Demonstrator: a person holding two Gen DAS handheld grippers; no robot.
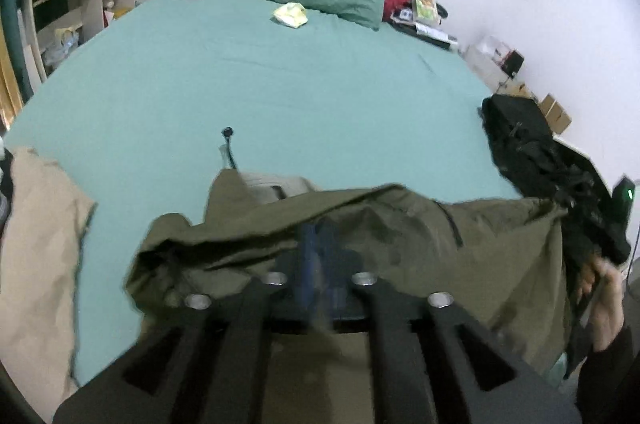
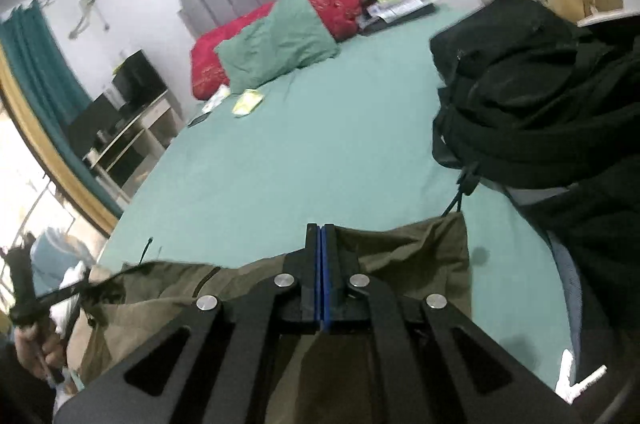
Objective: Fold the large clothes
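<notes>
On the near end of the bed (image 1: 280,83), the olive garment (image 1: 400,232) stretches sideways between my hands. My right gripper (image 2: 323,236) has its jaws closed on its edge; my left gripper (image 1: 316,248) is blurred, so I cannot tell.

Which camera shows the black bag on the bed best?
The right wrist view: the black bag fills its upper right, straps and cord visible, lying on the green sheet. The left wrist view shows it only small and stretched at the right edge.
</notes>
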